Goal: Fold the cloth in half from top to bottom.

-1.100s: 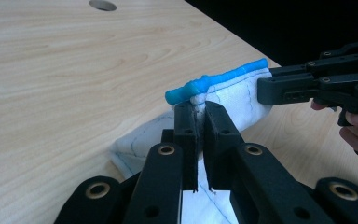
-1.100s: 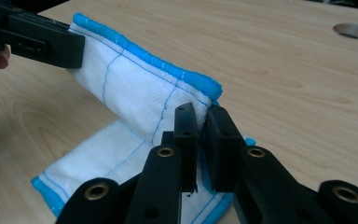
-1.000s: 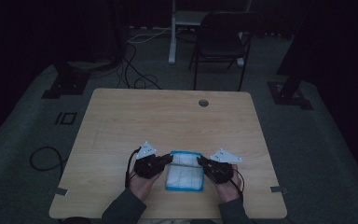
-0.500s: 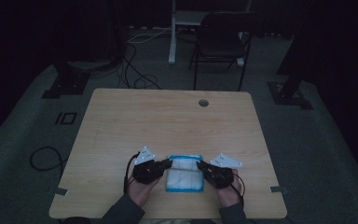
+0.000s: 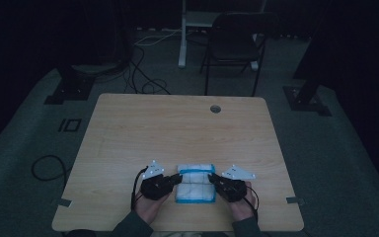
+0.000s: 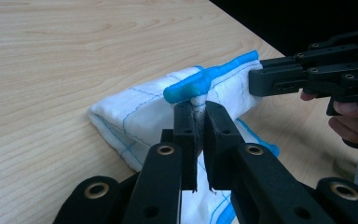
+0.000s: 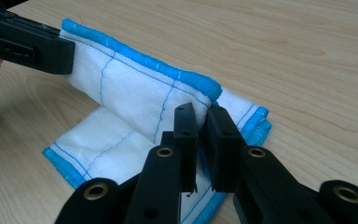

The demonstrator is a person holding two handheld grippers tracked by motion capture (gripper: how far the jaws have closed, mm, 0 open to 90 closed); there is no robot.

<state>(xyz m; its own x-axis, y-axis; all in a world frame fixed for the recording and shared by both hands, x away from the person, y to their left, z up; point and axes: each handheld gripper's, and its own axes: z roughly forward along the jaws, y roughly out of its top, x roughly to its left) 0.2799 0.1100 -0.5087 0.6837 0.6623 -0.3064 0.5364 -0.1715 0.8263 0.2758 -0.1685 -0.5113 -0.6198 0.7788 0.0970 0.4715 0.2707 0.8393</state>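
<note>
- White quilted fabric with a blue hem: the cloth [image 5: 195, 183] lies near the front edge of the wooden table [image 5: 177, 123], between our two hands, already doubled over on itself.
- Our left gripper [image 6: 197, 112] has its jaws nearly closed on the cloth's blue-hemmed edge, with a pinch of fabric standing up between them.
- Our right gripper [image 7: 200, 116] is clamped the same way on the opposite end of that raised edge, jaws narrow with cloth caught just under the hem.
- We judge the step to be a fold: the pinched edge is lifted off the lower layer and wants carrying across.
- To do it well, we should move both hands together at one height, so the hem stays straight and level.
- Keep a light stretch between the grippers; slack would let the middle sag and crease.
- Lay the raised edge down square on the blue border beneath before letting go.
- The grip is shallow, so a tug could slip the hem free.
</note>
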